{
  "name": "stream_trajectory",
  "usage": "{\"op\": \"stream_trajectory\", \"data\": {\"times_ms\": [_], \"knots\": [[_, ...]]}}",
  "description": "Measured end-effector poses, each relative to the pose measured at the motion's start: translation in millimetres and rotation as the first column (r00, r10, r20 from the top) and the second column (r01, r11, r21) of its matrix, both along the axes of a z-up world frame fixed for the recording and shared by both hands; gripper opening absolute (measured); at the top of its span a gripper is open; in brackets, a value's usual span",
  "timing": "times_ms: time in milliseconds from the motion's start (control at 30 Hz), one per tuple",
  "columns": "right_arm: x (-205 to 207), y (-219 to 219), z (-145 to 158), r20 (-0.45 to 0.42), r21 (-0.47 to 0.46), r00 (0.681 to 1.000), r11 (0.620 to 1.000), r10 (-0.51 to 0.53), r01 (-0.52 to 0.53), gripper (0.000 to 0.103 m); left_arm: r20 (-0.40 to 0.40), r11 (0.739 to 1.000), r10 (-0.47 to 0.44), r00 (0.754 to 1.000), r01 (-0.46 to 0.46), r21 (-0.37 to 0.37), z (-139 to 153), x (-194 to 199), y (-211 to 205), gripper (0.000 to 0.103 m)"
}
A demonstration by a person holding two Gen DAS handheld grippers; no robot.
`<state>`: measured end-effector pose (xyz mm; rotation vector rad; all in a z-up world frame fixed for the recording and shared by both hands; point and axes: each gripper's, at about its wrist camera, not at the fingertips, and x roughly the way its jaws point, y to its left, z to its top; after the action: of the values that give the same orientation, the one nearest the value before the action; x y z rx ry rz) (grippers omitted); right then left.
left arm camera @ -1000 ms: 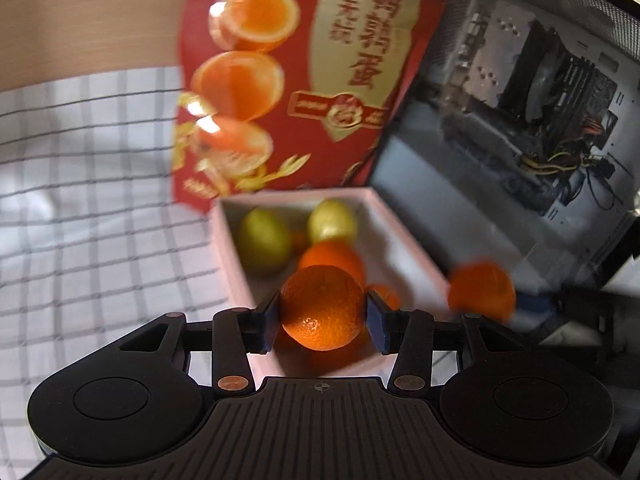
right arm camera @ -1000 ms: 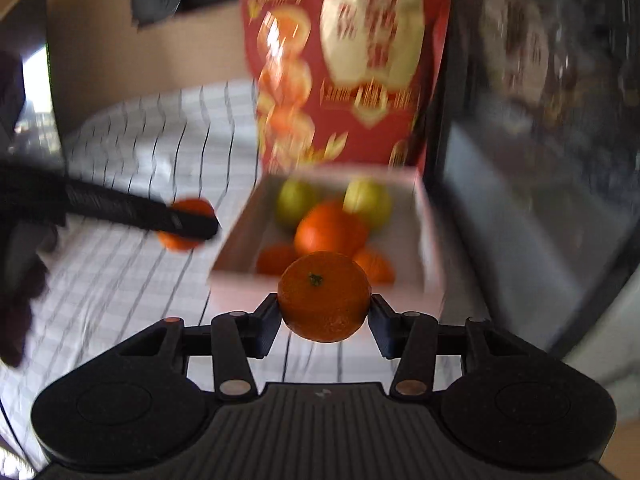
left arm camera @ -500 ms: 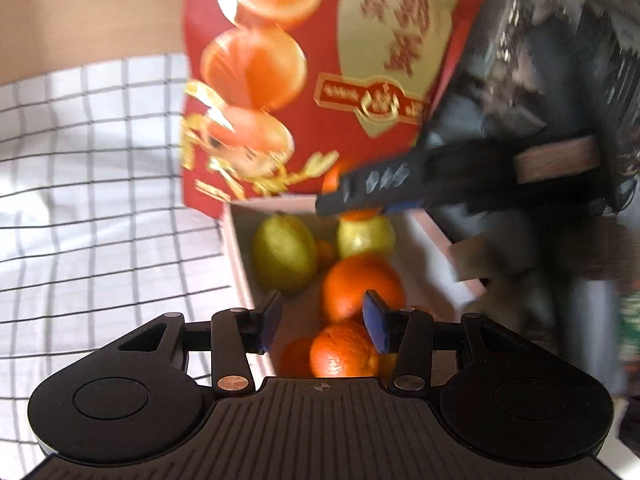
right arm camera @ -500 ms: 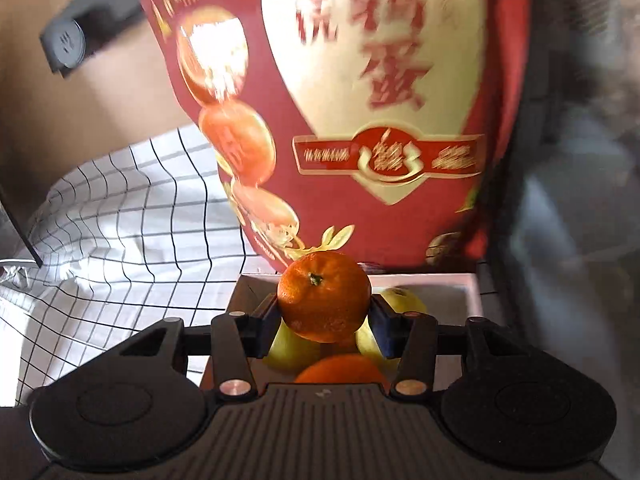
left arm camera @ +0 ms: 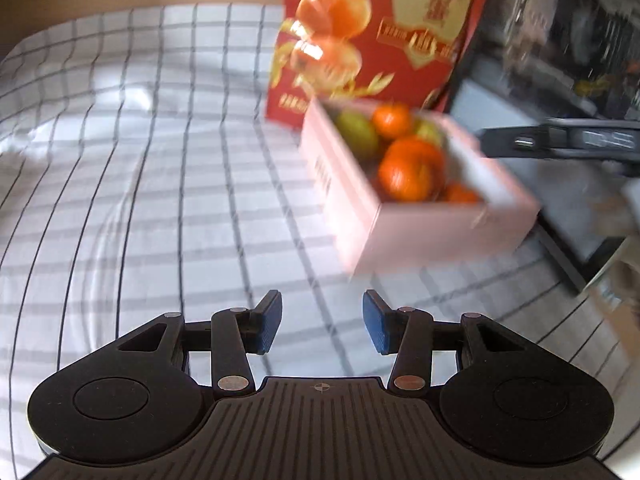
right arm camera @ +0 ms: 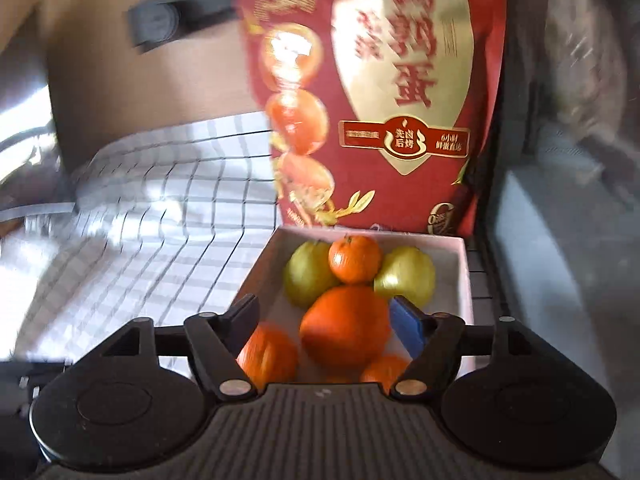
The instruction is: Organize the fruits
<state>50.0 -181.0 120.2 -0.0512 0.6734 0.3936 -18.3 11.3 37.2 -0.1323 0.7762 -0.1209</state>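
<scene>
The left hand-held gripper is hanging over the checked cloth on the desk, its jaws standing apart with nothing between them. The right hand-held gripper is hovering over the near end of the pink box; its jaws have just been opening and are gripping nothing, with the fruit lying below them.

The box is holding the fruit: a large orange at the centre, a small mandarin resting on top between two green-yellow fruits, and further oranges at the near end. In the left wrist view the box is sitting on the cloth, blurred.

A red bag is standing upright just behind the box, touching its far wall. It is printed with halved eggs and a gold panel of large Chinese characters; the small label is too blurred to read with certainty. A dark panel is flanking the box on the right.
</scene>
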Motion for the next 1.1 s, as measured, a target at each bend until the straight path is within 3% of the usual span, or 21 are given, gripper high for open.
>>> {"op": "stream_trajectory", "data": {"times_ms": [100, 267, 400, 500, 700, 1100], "knots": [[-35, -3, -14, -0.017, -0.019, 0.999, 0.999, -0.031, 0.030, 0.077, -0.007, 0.998, 0.039, 0.999, -0.038, 0.059, -14, -4, -10, 0.050], [-55, -1, -60, -0.110, -0.082, 0.990, 0.994, -0.085, 0.076, 0.077, 0.070, 0.990, 0.034, 0.997, -0.044, 0.137, -24, -8, -24, 0.052], [-52, 8, -86, -0.150, -0.104, 0.983, 0.990, -0.105, 0.090, 0.078, 0.115, 0.991, 0.030, 0.993, -0.045, 0.128, -29, -3, -27, 0.058], [-50, 13, -91, -0.110, -0.121, 0.987, 0.987, -0.116, 0.102, 0.080, 0.128, 0.990, 0.056, 0.990, -0.072, 0.122, -30, 3, -29, 0.058], [-43, 6, -97, -0.103, -0.115, 0.978, 0.979, -0.179, 0.167, 0.103, 0.133, 0.986, 0.065, 0.989, -0.085, 0.147, -31, 7, -34, 0.059], [-42, 2, -99, -0.030, -0.087, 0.989, 0.986, -0.146, 0.143, 0.103, 0.133, 0.986, 0.066, 0.989, -0.085, 0.145, -32, 7, -32, 0.060]]}}
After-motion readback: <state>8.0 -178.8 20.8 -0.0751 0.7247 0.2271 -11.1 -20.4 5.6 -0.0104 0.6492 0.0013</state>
